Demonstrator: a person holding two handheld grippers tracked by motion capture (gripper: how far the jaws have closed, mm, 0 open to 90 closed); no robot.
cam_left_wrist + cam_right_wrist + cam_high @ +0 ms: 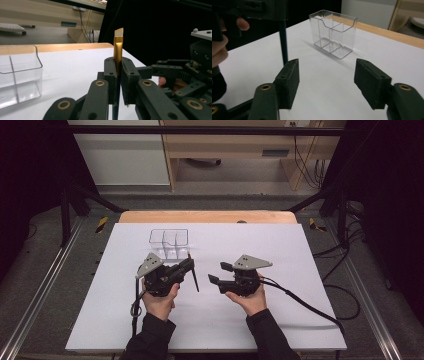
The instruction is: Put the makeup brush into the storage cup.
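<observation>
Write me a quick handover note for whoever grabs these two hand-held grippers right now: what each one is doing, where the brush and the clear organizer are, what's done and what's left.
Left hand-held gripper: shut on the brush at its gold ferrule, bristles up, dark handle hanging below the jaws.
Right hand-held gripper: open, nothing between the jaws, beside the brush handle.
Clear organizer: upright on the white table beyond the left gripper, compartments empty.
Done: brush lifted off the table and held by the left gripper alone.
Left: probably carry the brush to the organizer and lower it into a compartment.
</observation>
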